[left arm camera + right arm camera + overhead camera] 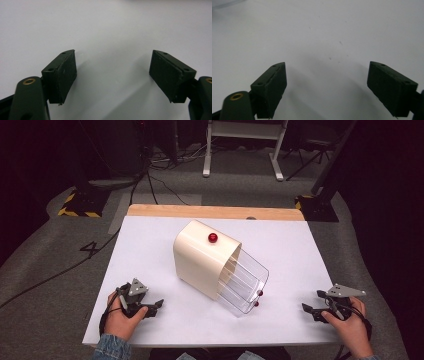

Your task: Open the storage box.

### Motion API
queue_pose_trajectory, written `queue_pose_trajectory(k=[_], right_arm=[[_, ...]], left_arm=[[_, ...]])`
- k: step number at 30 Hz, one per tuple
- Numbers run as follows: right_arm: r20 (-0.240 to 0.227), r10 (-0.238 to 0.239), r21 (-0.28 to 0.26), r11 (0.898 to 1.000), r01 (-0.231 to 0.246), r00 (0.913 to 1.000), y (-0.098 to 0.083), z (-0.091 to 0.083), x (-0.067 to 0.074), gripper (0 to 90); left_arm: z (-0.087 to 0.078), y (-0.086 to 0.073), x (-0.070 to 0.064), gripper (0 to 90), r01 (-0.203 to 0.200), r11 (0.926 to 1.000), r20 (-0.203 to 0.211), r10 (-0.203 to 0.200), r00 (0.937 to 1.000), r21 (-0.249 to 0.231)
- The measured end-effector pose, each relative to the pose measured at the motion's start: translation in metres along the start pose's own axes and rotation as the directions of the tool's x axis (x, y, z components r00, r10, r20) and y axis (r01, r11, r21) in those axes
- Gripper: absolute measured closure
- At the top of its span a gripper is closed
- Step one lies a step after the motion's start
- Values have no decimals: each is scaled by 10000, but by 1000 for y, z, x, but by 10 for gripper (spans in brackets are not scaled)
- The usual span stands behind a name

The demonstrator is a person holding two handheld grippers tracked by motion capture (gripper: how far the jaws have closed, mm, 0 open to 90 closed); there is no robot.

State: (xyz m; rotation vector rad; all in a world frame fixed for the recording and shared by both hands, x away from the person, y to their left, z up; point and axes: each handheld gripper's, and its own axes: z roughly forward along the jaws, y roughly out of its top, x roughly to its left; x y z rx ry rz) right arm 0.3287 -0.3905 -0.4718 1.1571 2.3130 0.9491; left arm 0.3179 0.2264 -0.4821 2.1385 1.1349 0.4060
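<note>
Resting low over the white table, both grippers gaped wide, holding nothing.
Left gripper and right gripper flanked a cream bread box, apparently untouched; dark room behind.

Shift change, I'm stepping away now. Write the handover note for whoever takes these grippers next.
Left gripper: open, holds nothing, low over the white table at the near left.
Right gripper: open, holds nothing, near right edge.
The cream box sits mid-table, between the two grippers and apart from both. Its clear drawer is pulled partway out toward the near right. A red knob is on the box top; two small red knobs are on the drawer front.
Done: nothing evident beyond the drawer standing partly out.
Left: probably reaching for the drawer or box; neither gripper touches it yet.
</note>
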Motion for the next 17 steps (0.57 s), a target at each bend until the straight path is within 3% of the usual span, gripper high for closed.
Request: queue_pose_trajectory(k=[5,13,17], right_arm=[[65,331,-79,9994,-331,9994,-7,5,-1,138],[128,254,-306,9992,-250,9996,-10,5,0,135],[422,211,-336,9992,-197,9989,-11,5,2,93]], left_arm=[[0,0,0,212,-106,9999,-20,106,9999,45],[0,0,0,211,-92,10000,-19,92,10000,29],[0,-1,-1,210,-184,9998,-71,184,9998,20]])
